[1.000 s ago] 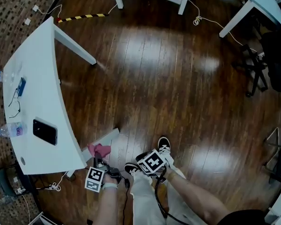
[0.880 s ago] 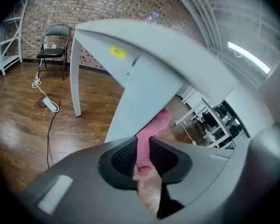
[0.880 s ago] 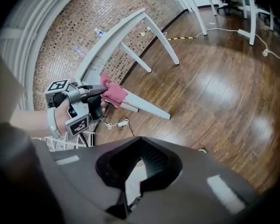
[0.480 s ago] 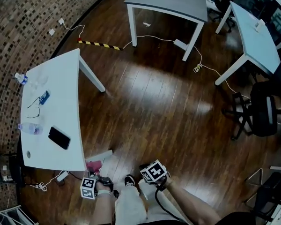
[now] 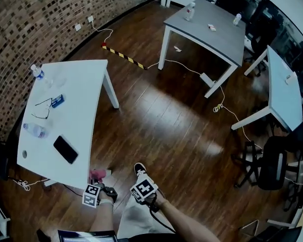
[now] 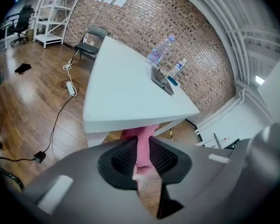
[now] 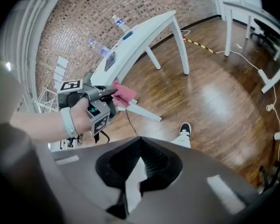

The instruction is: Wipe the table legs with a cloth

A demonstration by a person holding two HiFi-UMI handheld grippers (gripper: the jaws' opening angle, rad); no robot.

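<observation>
Clamping pink cloth point(image 6: 139, 135) — left tool point(image 6: 141, 154).

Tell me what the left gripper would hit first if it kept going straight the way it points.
Most likely the white table, at its near edge just above the corner leg. The pink cloth in the left gripper jaws reaches up under that edge. Depth is hard to judge.

A brick wall point(image 5: 35, 14) curves along the upper left; dark wooden floor point(image 5: 166, 130) fills the middle, glossy with pale glare. Furniture — a white table point(image 5: 76, 84) at left, a grey table point(image 5: 212, 26) at top, a black office chair point(image 5: 270, 168) at lower right.
</observation>
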